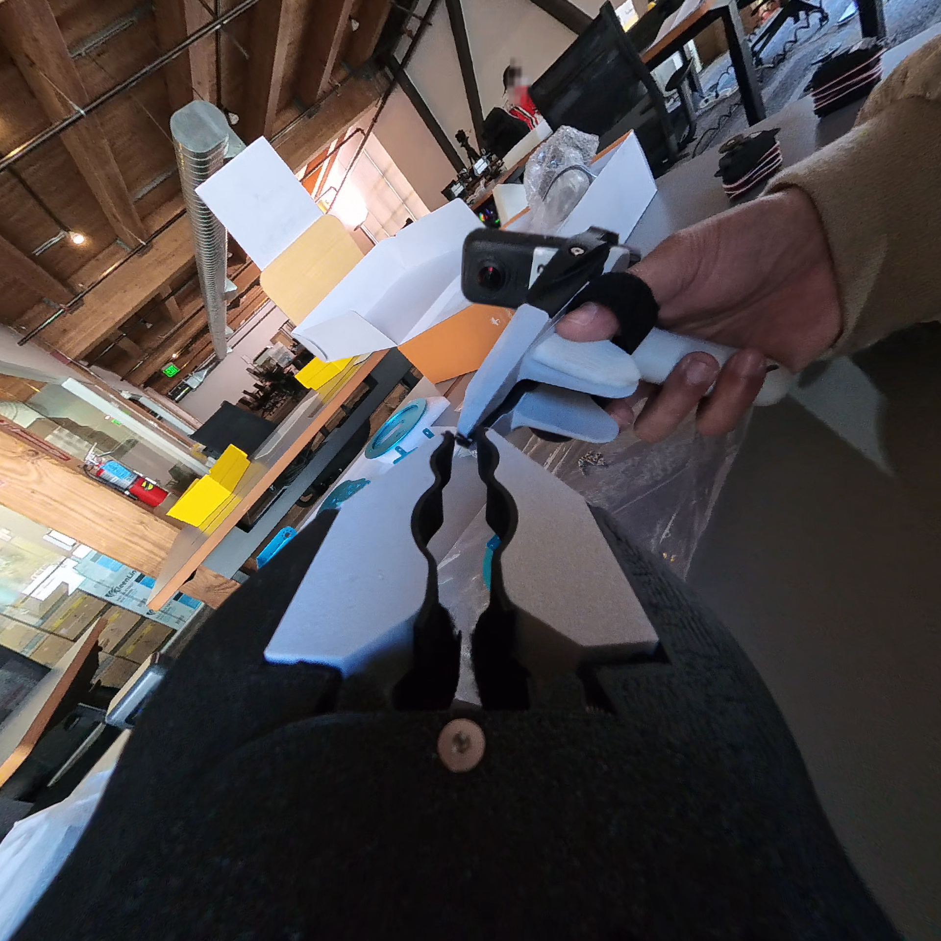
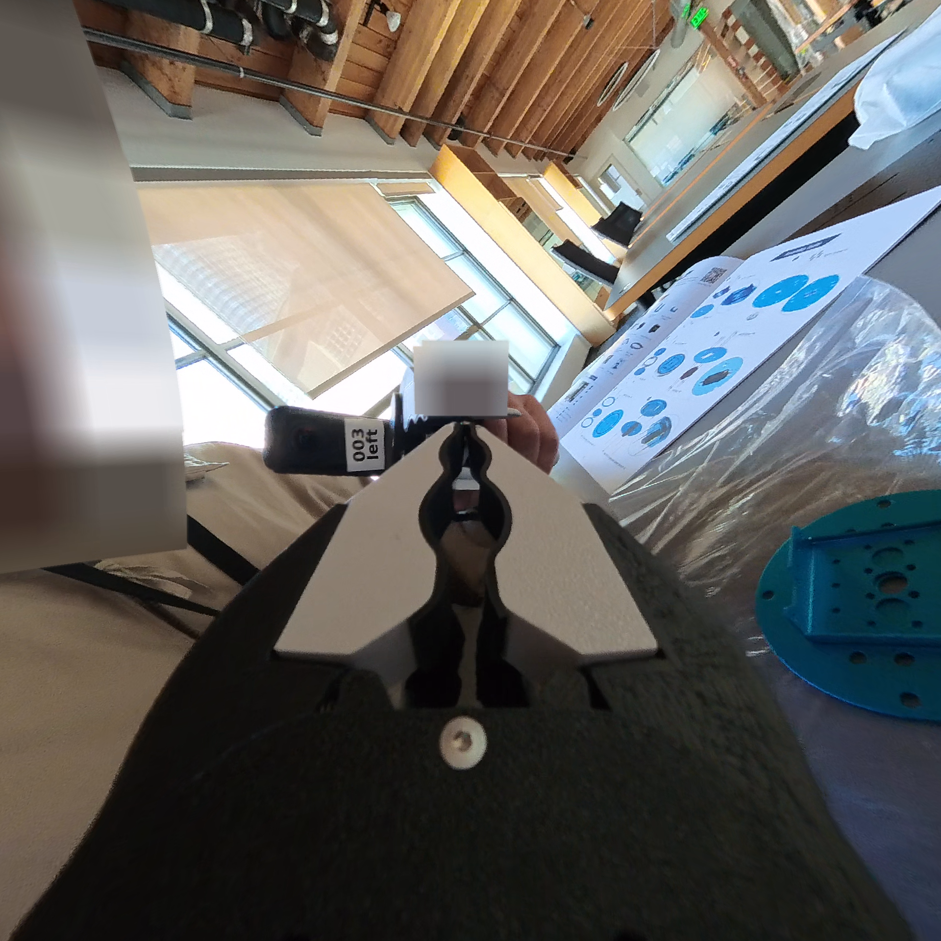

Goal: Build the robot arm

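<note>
In the left wrist view my left gripper [image 1: 466, 440] is shut, and a clear plastic bag [image 1: 657, 489] runs between its fingers. The bag holds several small dark screws [image 1: 590, 461]. My right gripper [image 1: 472, 432], held by a hand [image 1: 738, 295], meets the left one tip to tip and pinches the same bag edge. In the right wrist view my right gripper [image 2: 466, 433] is shut, with shiny plastic showing between its fingers. The left gripper's camera [image 2: 315, 448] faces it just beyond the tips.
A blue round plate with a bracket [image 2: 855, 616] lies on the grey table [image 2: 865, 814] to the right. Behind it are crumpled clear wrap [image 2: 794, 422] and a printed instruction sheet [image 2: 713, 346]. White and orange open boxes [image 1: 407, 285] stand beyond the grippers, beside a teal ring [image 1: 394, 427]. Only a small space, under 4 cm, lies between the two pairs of fingers.
</note>
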`<action>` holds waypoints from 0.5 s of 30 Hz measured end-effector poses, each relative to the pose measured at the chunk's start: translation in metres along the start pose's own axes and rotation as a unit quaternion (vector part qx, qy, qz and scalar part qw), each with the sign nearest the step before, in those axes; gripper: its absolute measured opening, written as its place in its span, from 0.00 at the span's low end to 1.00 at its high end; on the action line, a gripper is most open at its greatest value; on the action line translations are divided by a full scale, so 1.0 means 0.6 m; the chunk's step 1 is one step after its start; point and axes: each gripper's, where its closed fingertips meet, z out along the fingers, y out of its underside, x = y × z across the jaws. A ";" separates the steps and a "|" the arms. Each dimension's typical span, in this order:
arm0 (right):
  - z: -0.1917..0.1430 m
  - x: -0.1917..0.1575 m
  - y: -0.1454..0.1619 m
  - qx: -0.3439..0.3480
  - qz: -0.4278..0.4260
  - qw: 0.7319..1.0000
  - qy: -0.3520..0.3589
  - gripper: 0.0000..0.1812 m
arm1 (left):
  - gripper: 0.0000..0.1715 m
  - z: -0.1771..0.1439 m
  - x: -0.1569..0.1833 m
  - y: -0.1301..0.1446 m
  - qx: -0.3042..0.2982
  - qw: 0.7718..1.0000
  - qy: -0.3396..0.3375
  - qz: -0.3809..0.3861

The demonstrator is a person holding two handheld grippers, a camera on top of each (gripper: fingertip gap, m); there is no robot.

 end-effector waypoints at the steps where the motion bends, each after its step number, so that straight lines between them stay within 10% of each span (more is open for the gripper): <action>1: 0.000 -0.002 0.000 0.002 0.007 1.000 -0.008 0.00 | 0.04 0.000 0.001 -0.002 0.001 1.000 0.000 0.004; 15: -0.001 -0.009 0.025 -0.050 0.083 0.994 -0.050 0.02 | 0.03 -0.016 0.021 -0.004 0.006 0.994 0.102 0.028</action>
